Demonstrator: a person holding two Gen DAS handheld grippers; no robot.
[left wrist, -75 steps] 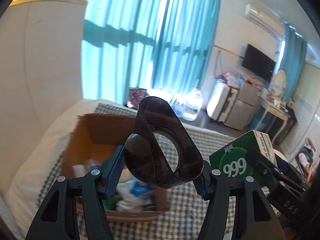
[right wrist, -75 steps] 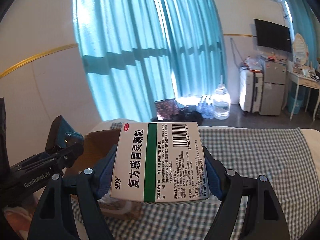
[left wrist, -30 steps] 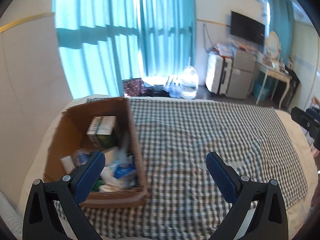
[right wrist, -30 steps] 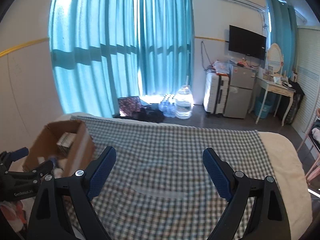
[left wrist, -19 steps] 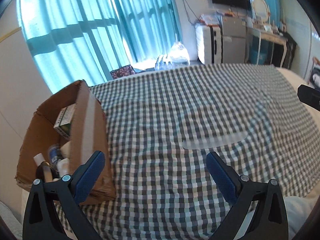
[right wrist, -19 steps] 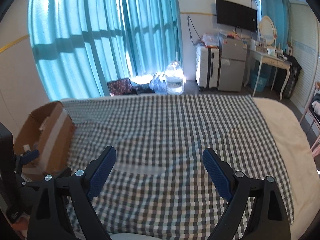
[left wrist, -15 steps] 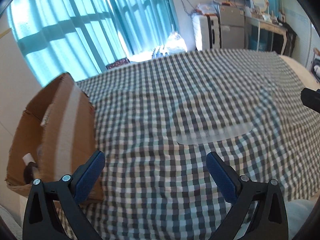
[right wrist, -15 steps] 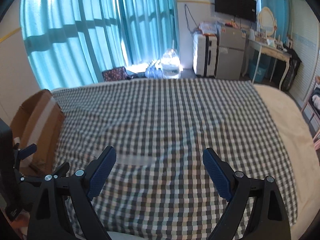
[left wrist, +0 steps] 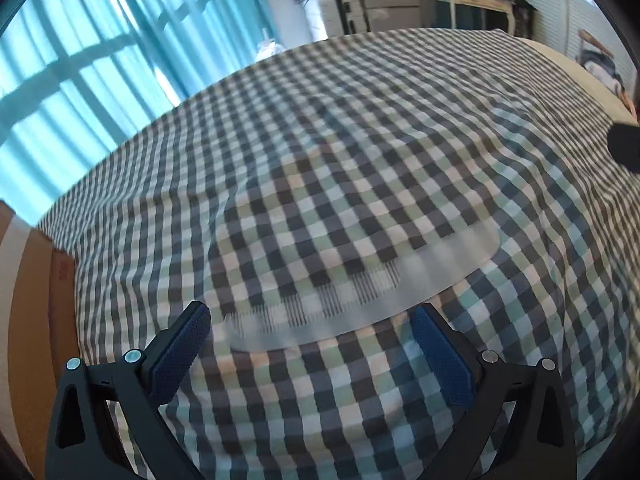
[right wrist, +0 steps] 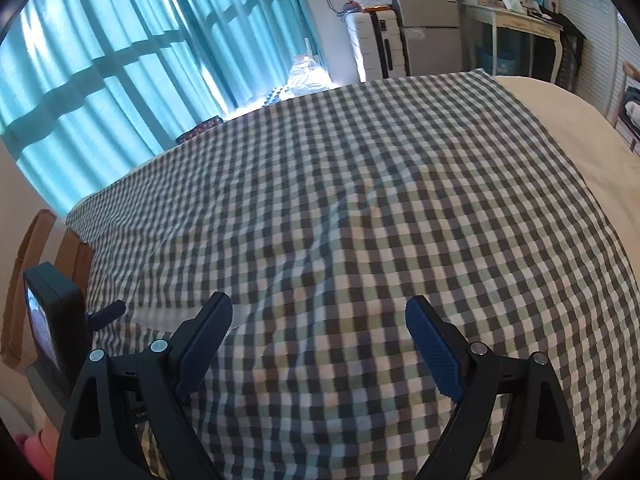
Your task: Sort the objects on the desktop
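A clear plastic comb [left wrist: 360,292] lies flat on the checked cloth [left wrist: 360,140], blurred by motion. My left gripper [left wrist: 310,320] hovers just short of it, open and empty, one blue pad at each end of the comb's near edge. My right gripper [right wrist: 318,310] is also open and empty above the checked cloth [right wrist: 360,200]. One end of the comb [right wrist: 240,316] shows beside its left finger. The cardboard box [left wrist: 28,320] that holds the sorted items stands at the far left, its contents hidden.
The left gripper's body and screen [right wrist: 52,320] sit close on the right gripper's left, in front of the box [right wrist: 40,248]. A cream blanket [right wrist: 580,132] covers the bed's right side. Teal curtains [right wrist: 120,60], a suitcase [right wrist: 376,44] and a desk [right wrist: 516,20] stand beyond.
Both grippers let go of a dark object and a medicine carton, then swung right and sank toward the cloth. The box slid to the left edge; the comb now lies just ahead of the left gripper.
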